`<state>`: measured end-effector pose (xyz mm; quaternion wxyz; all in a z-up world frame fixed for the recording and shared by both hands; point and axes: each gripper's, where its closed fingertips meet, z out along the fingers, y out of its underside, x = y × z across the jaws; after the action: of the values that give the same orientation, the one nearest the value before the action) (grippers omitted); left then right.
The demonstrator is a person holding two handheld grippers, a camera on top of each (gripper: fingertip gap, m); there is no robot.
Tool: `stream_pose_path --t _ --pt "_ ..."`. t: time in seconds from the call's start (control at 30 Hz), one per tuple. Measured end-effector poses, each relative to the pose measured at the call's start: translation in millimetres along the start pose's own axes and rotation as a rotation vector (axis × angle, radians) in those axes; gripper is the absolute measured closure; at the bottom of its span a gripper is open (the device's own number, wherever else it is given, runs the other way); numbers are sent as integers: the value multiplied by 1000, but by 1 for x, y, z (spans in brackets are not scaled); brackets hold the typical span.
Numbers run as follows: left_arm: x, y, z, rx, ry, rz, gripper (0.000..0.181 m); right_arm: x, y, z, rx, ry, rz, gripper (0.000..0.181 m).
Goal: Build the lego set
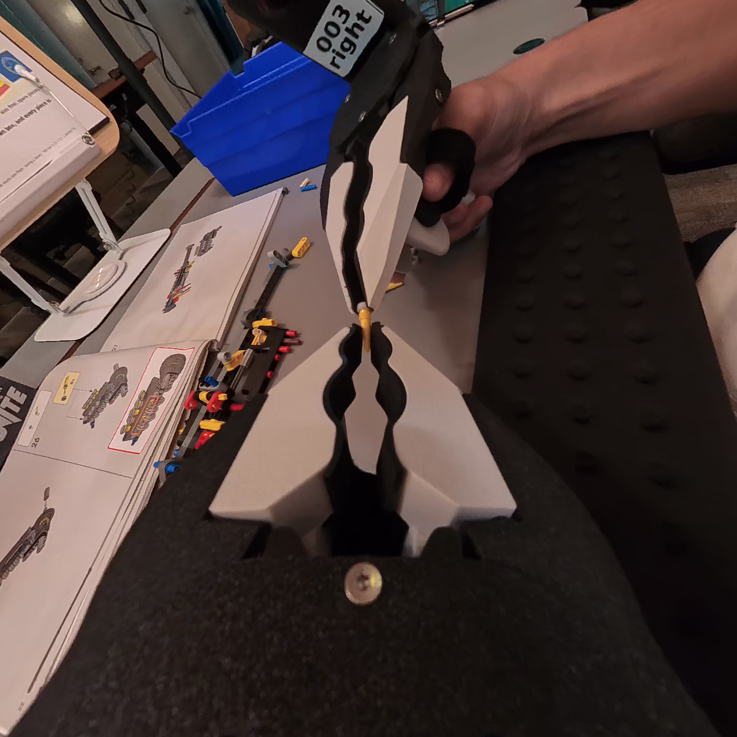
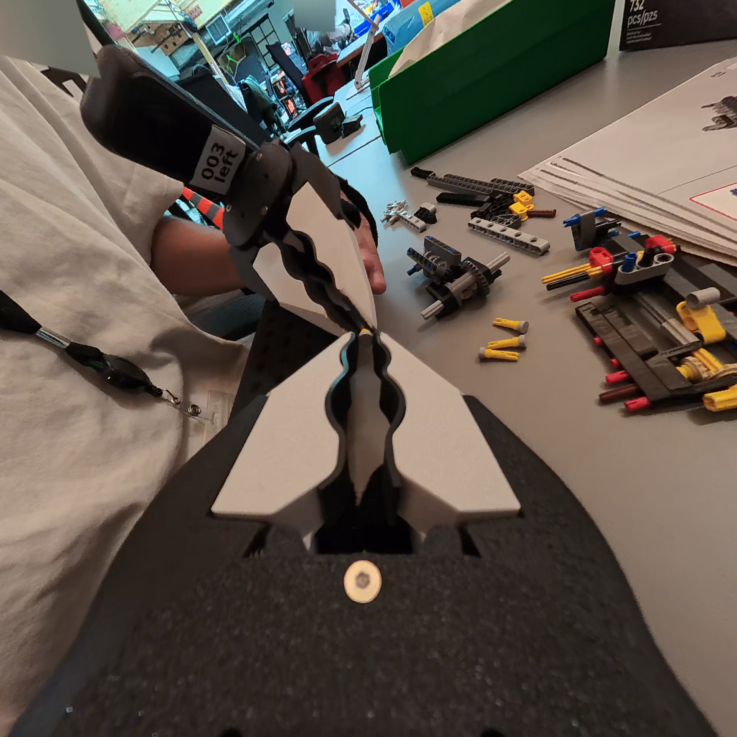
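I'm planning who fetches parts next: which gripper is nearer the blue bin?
Right. The right gripper hangs just in front of the blue bin; the left gripper faces it from farther back, both pinching one yellow pin.

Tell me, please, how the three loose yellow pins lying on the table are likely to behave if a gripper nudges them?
The yellow pins look small and round-bodied, so they would probably roll or skid across the smooth grey table. They look like hard plastic, likely stiff and very light. Lying flat and slim, they may slip out between broad fingertips.

Yellow pin (image 1: 365, 331) with grey end, pinched between both tongs' tips.
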<state>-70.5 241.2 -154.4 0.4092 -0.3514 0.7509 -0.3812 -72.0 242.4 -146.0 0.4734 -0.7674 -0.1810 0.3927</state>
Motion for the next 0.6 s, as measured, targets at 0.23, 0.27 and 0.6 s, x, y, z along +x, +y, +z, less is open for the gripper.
stream_pose_path --t 0.23,0.27,0.6 --pt "9 11 6 -68 31 46 177 4 16 1 -96 32 -25 175" --pt "10 11 6 -69 36 49 177 3 17 1 -102 26 -23 175" --pt "23 17 9 -99 109 86 177 -5 28 3 -197 -33 -50 175"
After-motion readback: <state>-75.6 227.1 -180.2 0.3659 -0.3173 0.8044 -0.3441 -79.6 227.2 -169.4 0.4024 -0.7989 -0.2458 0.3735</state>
